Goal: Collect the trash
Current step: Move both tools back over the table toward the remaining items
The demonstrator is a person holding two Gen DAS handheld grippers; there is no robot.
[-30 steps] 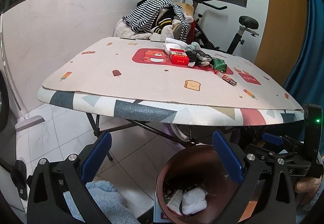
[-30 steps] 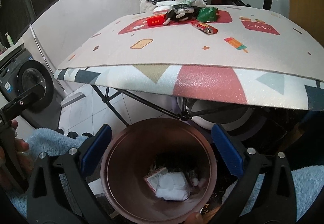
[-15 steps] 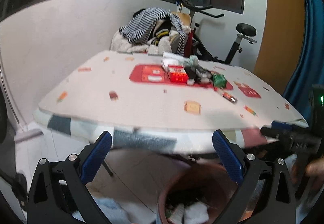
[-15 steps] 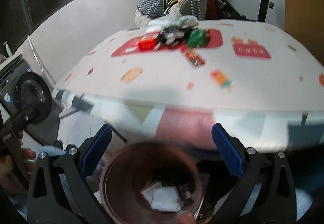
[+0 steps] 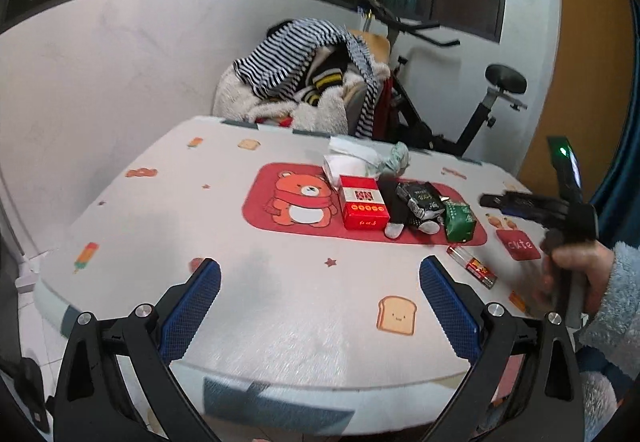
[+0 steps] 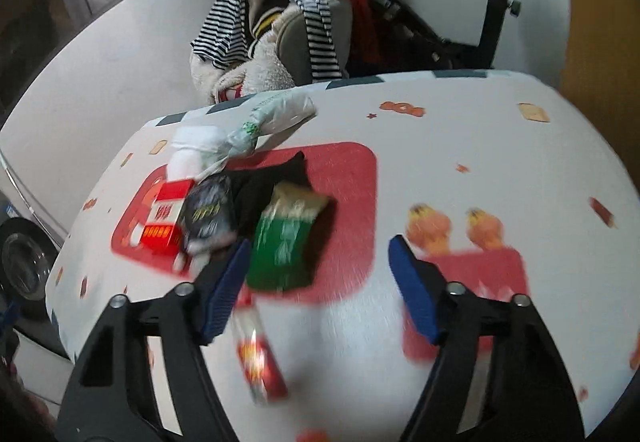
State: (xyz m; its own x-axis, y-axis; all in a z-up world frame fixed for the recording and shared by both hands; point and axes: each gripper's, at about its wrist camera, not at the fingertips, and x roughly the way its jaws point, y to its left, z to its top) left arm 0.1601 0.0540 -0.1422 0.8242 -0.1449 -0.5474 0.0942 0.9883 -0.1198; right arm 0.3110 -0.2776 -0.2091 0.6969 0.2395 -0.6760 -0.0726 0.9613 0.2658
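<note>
Where "cute" marks the table mat, red carton, green packet.

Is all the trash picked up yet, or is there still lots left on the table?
Lots is left. Nothing is in hand: the left gripper is open and empty, and the right gripper has its jaws closing on nothing yet. Still lying on the table are the red box, black wrapper, green packet, white tissues and small red tube. No bin shows right now.
</note>
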